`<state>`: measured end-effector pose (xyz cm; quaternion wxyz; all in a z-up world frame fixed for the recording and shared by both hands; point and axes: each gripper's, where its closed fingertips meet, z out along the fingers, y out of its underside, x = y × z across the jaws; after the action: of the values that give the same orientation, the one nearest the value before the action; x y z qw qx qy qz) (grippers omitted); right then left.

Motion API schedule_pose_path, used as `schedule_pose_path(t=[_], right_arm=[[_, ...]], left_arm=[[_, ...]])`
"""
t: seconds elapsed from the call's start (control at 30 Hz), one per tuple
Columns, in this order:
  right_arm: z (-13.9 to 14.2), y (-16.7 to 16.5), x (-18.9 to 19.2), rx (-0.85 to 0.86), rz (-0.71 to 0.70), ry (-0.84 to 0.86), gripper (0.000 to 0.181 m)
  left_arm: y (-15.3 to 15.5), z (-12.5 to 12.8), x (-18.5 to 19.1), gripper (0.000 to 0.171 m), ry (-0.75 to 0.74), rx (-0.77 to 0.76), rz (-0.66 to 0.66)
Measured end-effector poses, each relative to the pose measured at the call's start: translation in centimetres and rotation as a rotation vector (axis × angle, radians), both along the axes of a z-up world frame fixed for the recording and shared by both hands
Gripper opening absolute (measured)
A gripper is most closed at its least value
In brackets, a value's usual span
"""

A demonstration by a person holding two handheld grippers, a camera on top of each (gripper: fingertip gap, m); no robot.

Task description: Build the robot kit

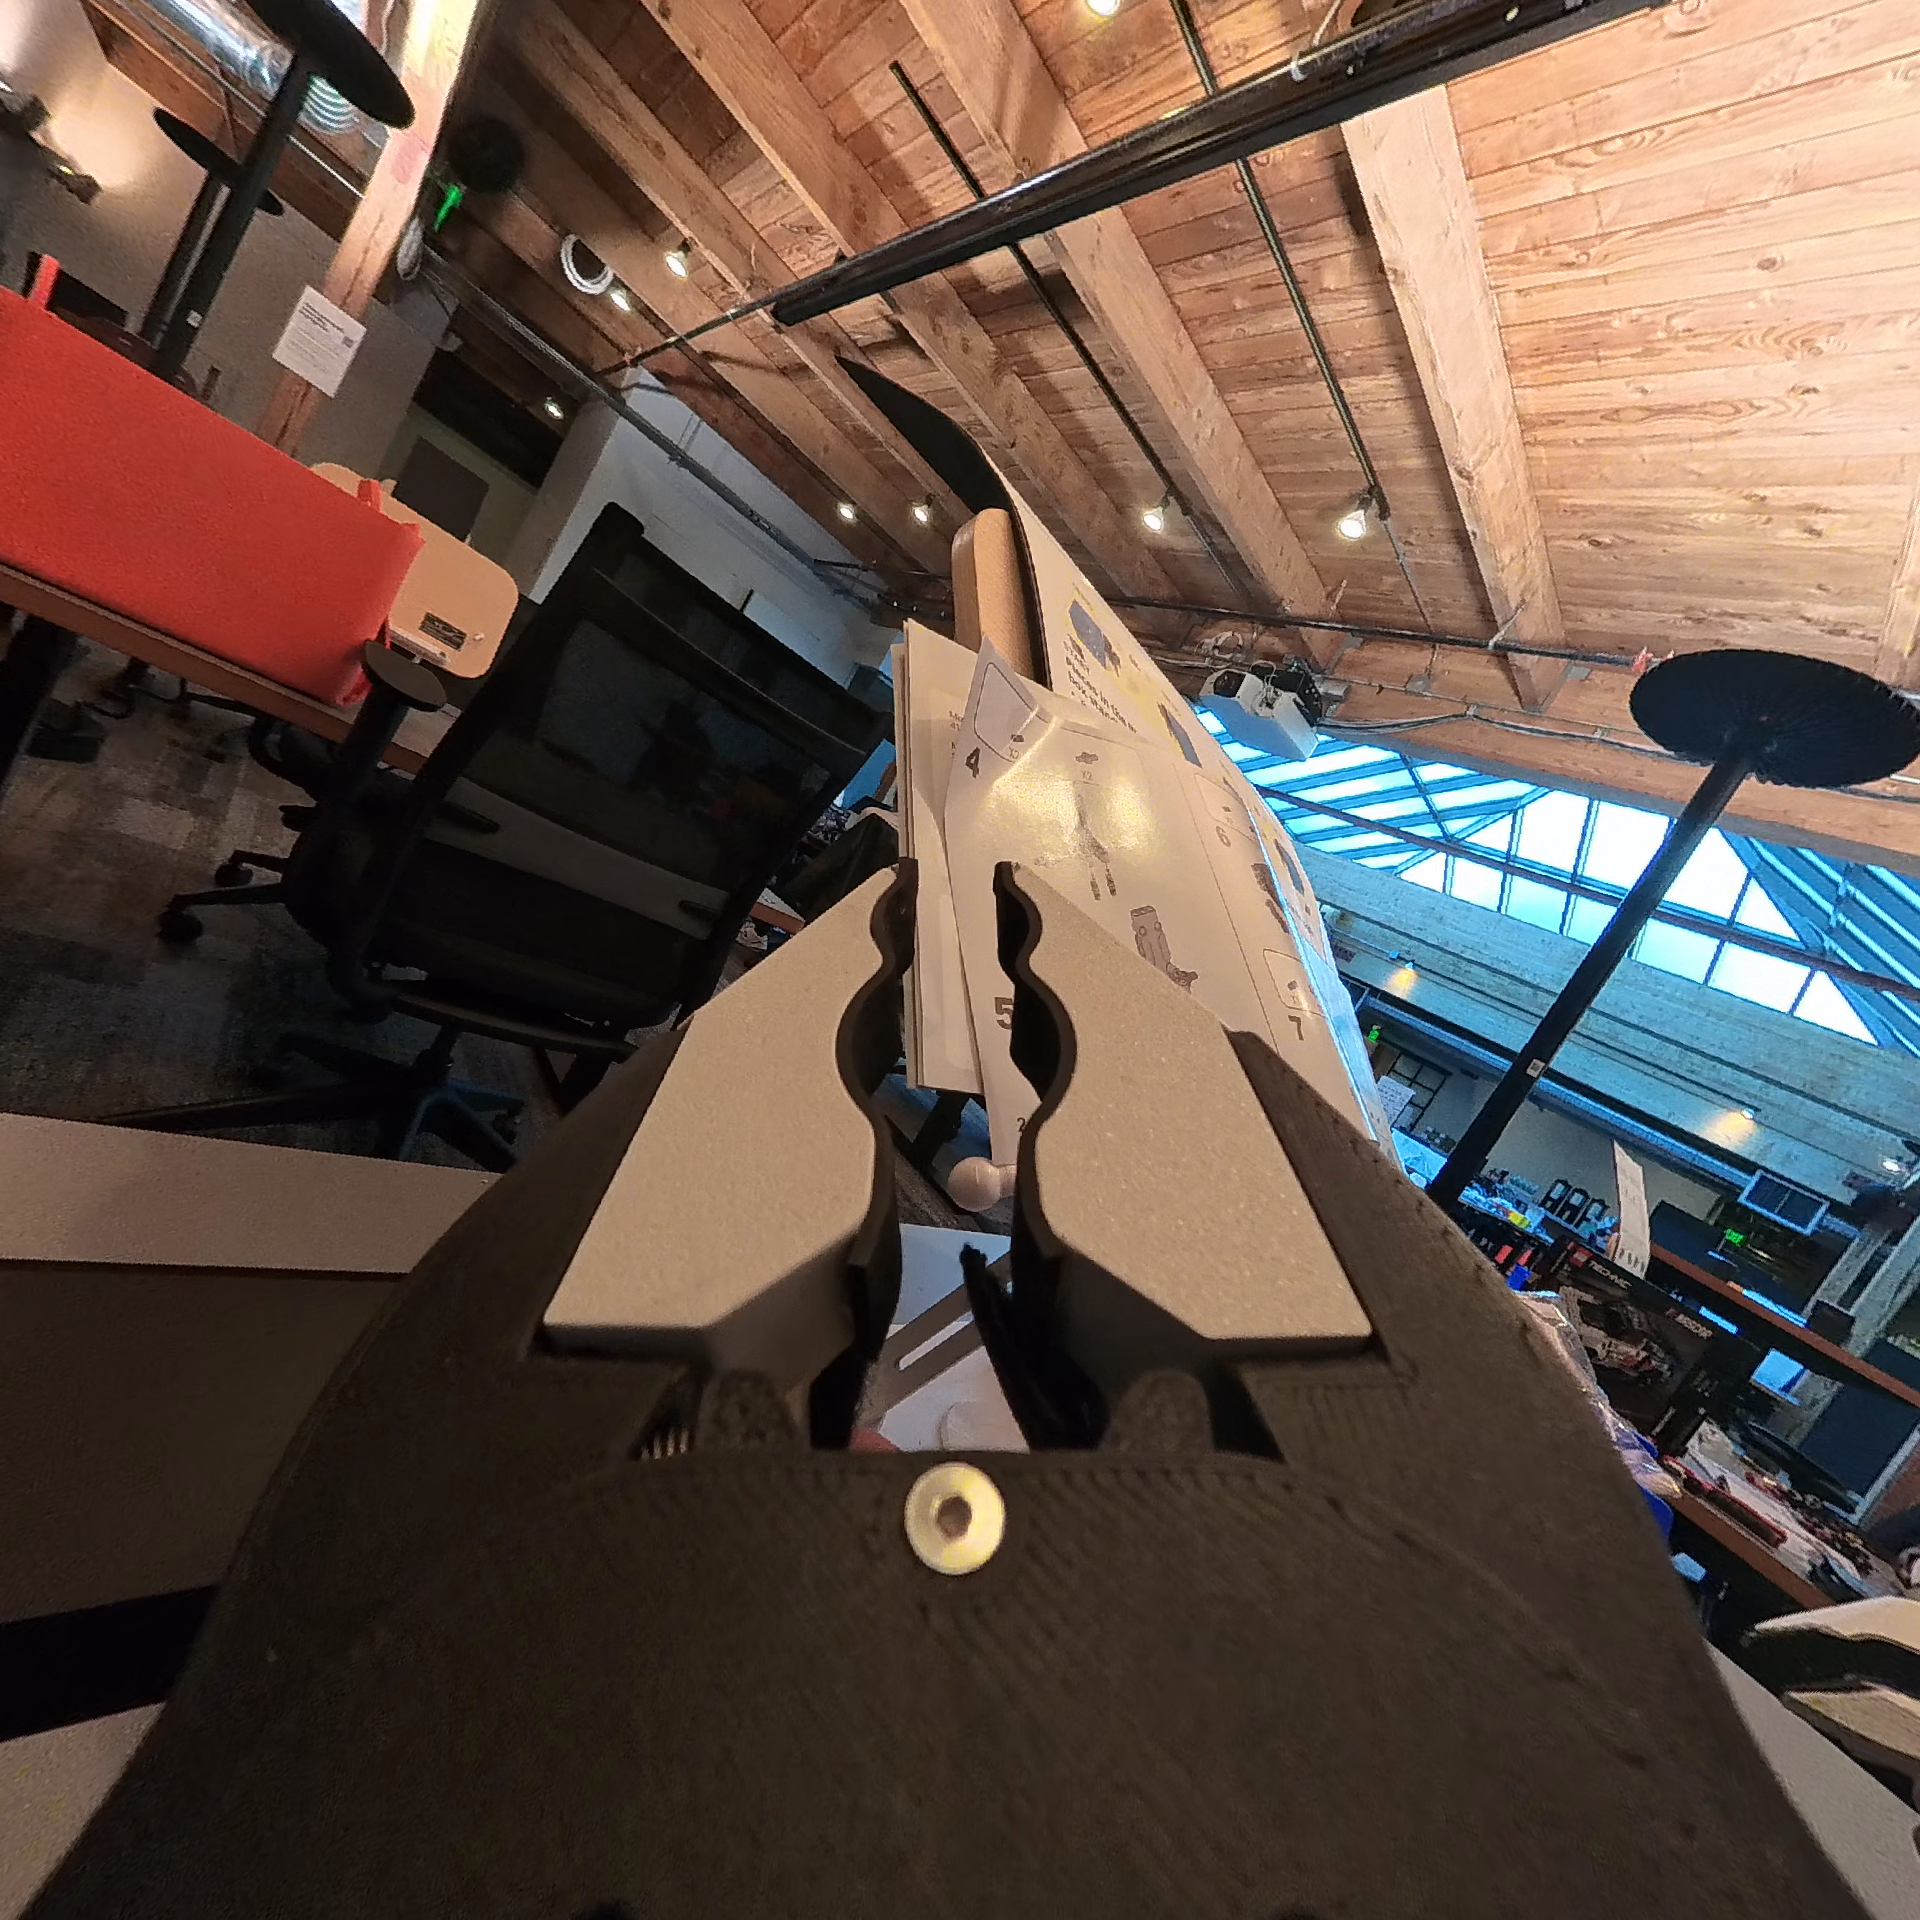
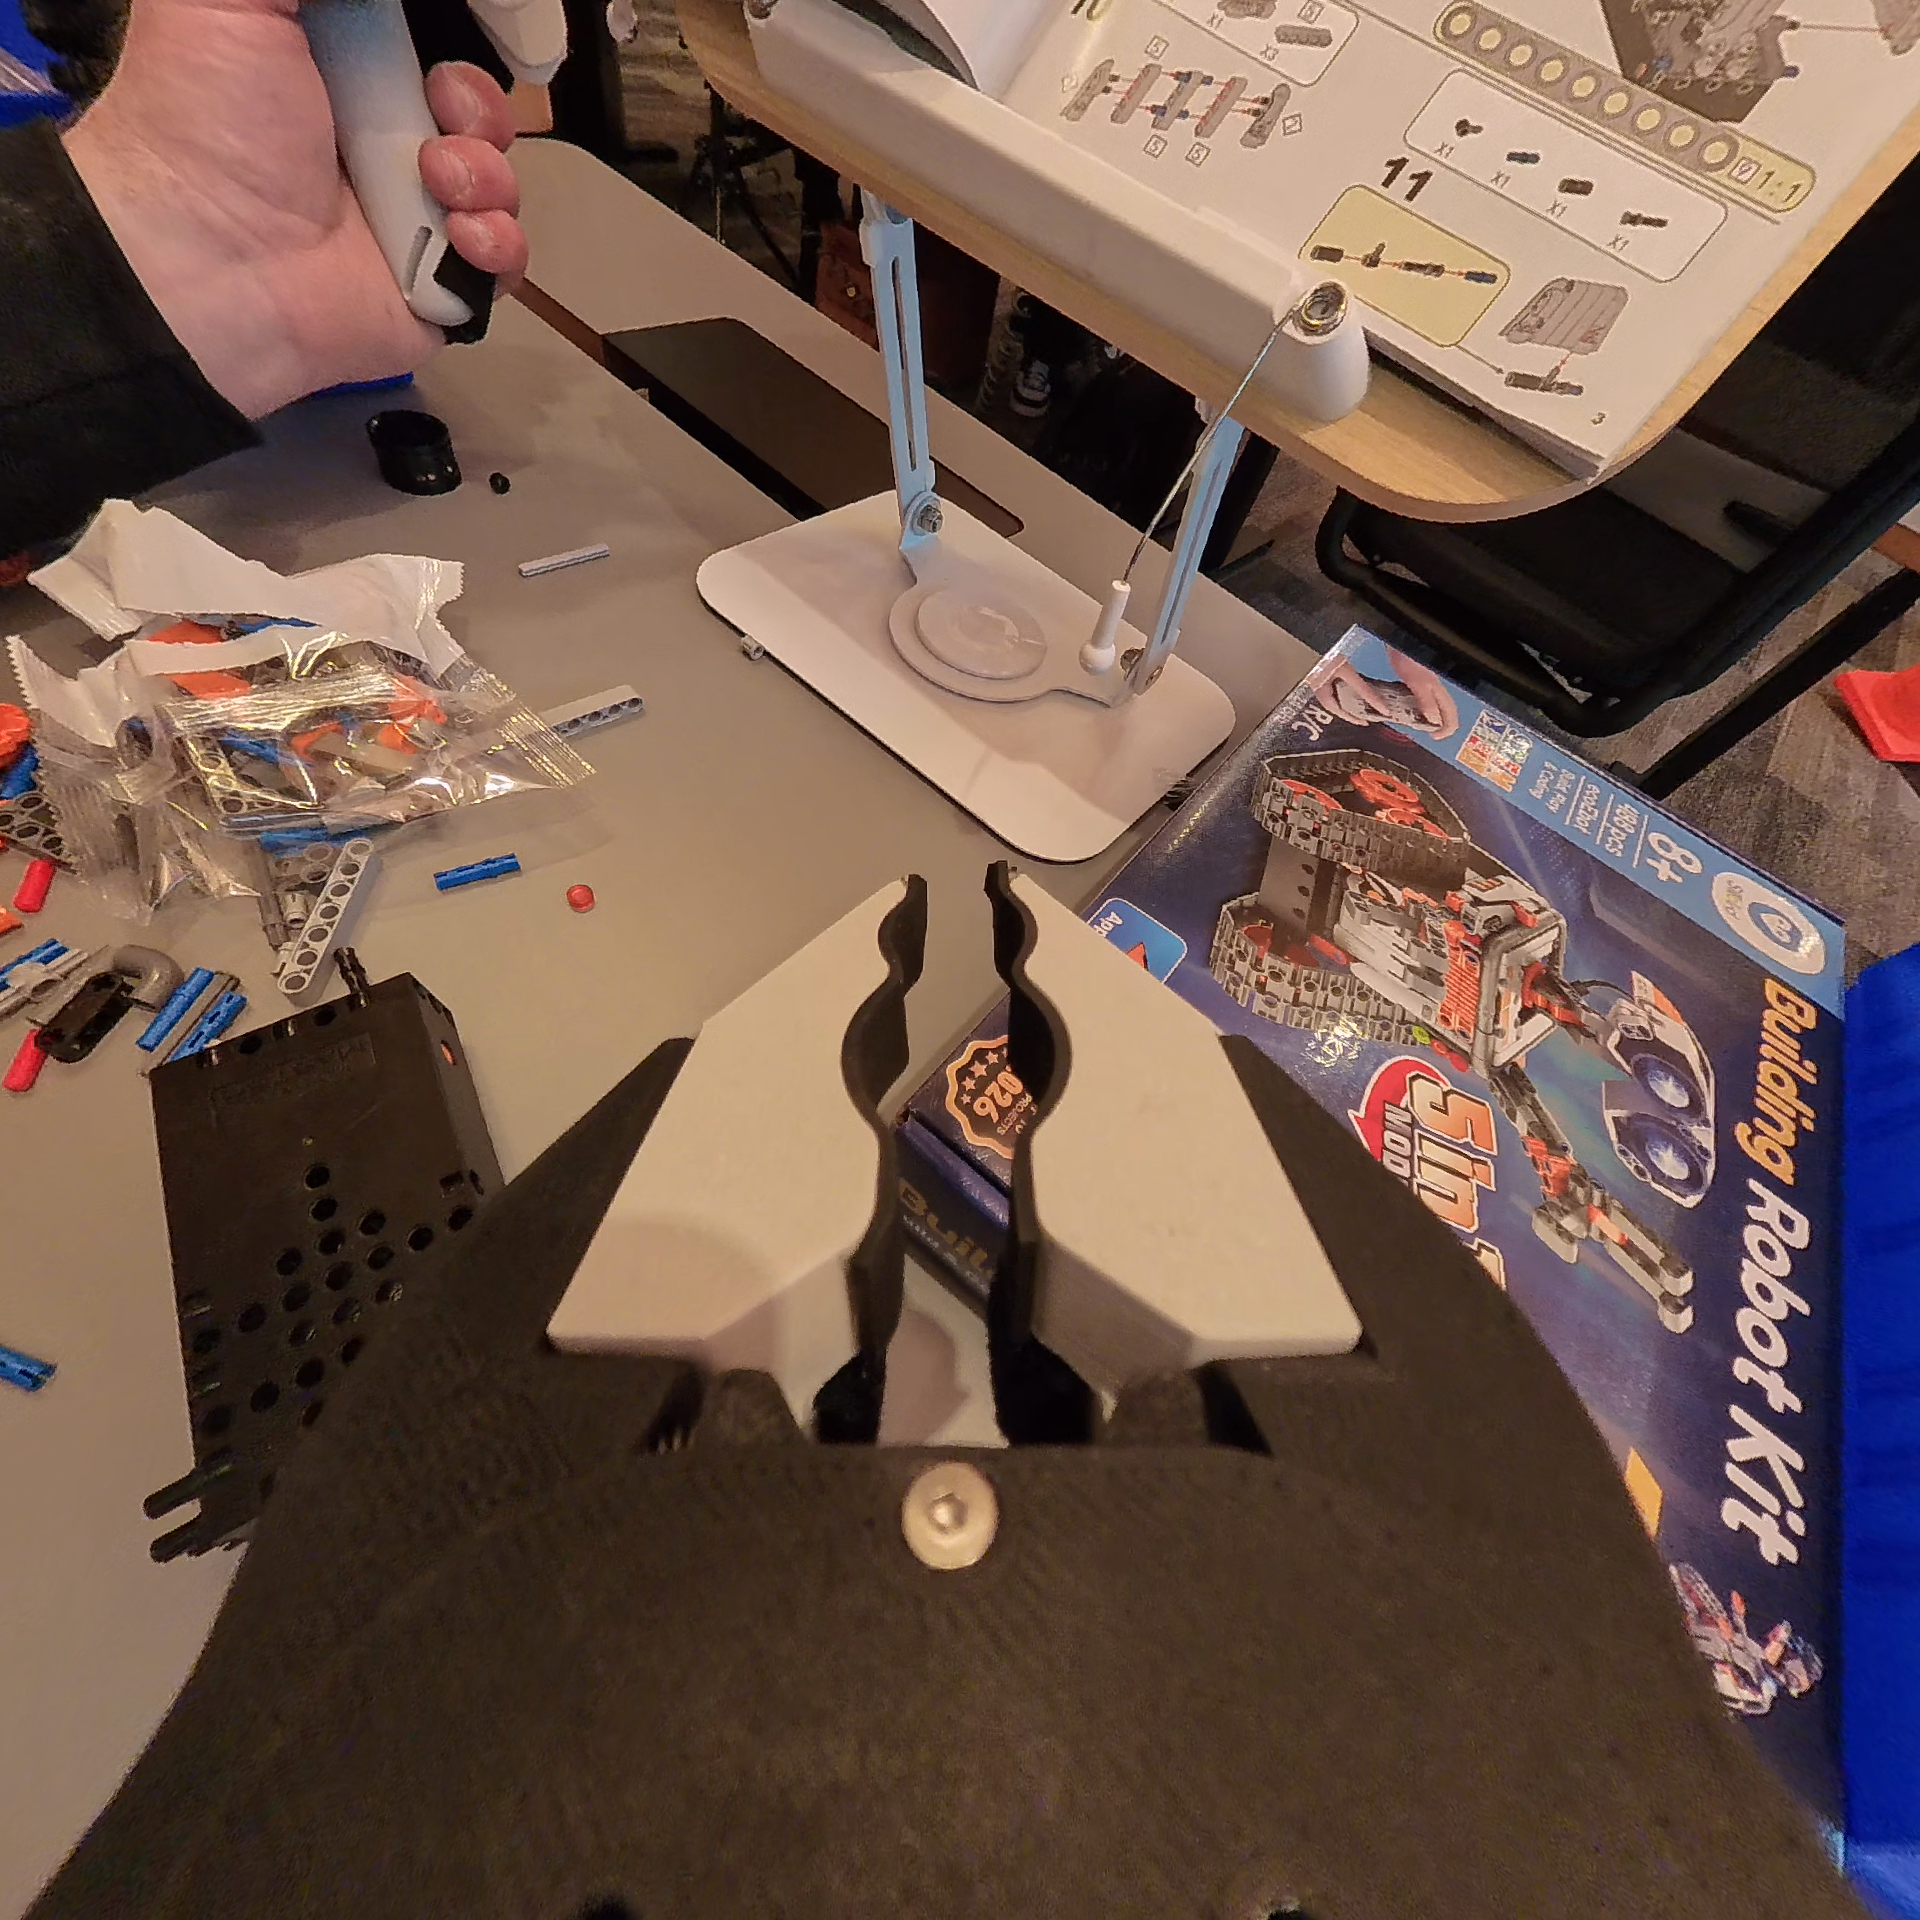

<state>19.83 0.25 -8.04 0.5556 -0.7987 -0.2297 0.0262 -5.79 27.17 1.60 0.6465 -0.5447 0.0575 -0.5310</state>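
My left gripper (image 1: 951,878) points up at an instruction booklet (image 1: 1091,831) propped on a wooden book stand (image 1: 992,592). Its jaws stand slightly apart, and the edges of loose pages (image 1: 940,935) show in the gap; I cannot tell whether they touch. My right gripper (image 2: 954,883) is empty with a narrow gap, hovering over the grey table (image 2: 727,831) between the stand's white base (image 2: 1039,769) and a blue kit box (image 2: 1507,1039). The same booklet (image 2: 1507,156) lies open on the stand above. A hand (image 2: 208,208) holds a white gripper handle (image 2: 384,156) at the upper left.
A black perforated block (image 2: 312,1195) lies left of my right gripper. Clear bags of building parts (image 2: 343,748), a blue pin (image 2: 476,871), a red stud (image 2: 580,897) and a black ring (image 2: 414,449) are scattered on the left. An office chair (image 1: 582,779) stands beyond the table. About 40 cm separates my left fingertips from my right.
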Motion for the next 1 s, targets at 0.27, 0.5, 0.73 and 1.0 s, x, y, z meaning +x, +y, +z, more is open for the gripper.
schedule_pose_path(t=[0.27,0.5,0.73,1.0], right_arm=[[0.04,-0.05,0.01,0.0,0.001,-0.001,0.011],[-0.17,-0.09,-0.15,-0.007,0.01,-0.009,0.011],[-0.15,-0.14,-0.19,-0.007,0.012,-0.011,0.011],[-0.12,-0.21,-0.26,-0.007,0.016,-0.013,0.012]], left_arm=[[0.0,0.06,-0.06,0.012,-0.002,0.001,-0.001],[0.02,0.07,-0.04,0.012,-0.007,-0.002,-0.004],[-0.02,0.13,-0.01,0.013,-0.009,0.0,-0.008],[-0.14,0.42,0.02,0.013,-0.028,-0.002,-0.025]])
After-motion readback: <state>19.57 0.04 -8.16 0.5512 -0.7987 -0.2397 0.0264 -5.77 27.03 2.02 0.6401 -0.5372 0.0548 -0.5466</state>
